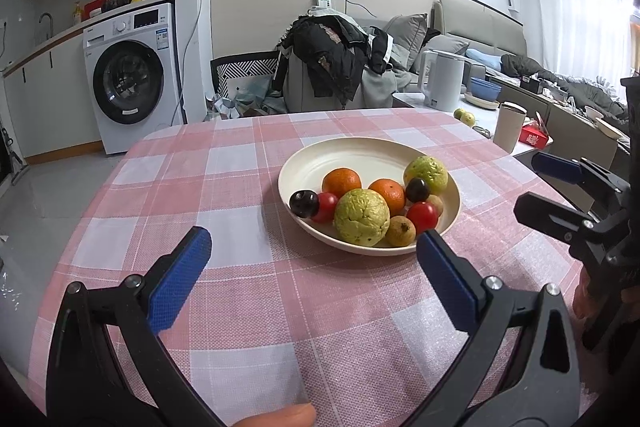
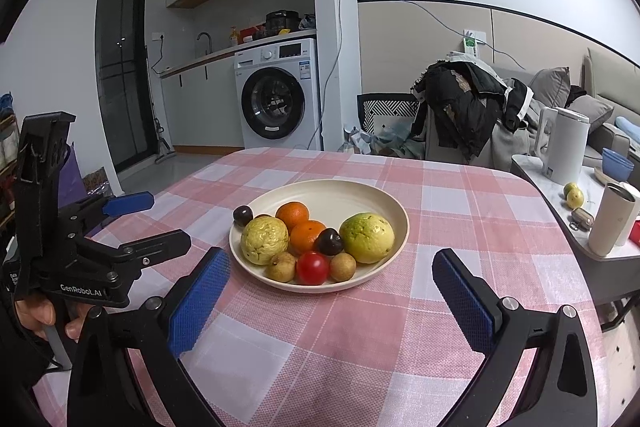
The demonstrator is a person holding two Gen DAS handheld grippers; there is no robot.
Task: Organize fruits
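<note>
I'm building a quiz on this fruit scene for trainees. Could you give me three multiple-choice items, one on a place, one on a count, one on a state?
1. Where does the fruit lie?
A. In the cream plate
B. Scattered on the checked tablecloth
C. In a blue bowl

2. How many oranges are in the plate?
A. One
B. Two
C. Four

3. How do the two grippers stand?
A. Both shut on fruit
B. Left shut, right open
C. Both open, holding nothing

Answers:
1. A: every piece sits inside the plate's rim.
2. B: one orange lies behind the other orange.
3. C: the left gripper and right gripper show wide gaps with nothing between.
</note>
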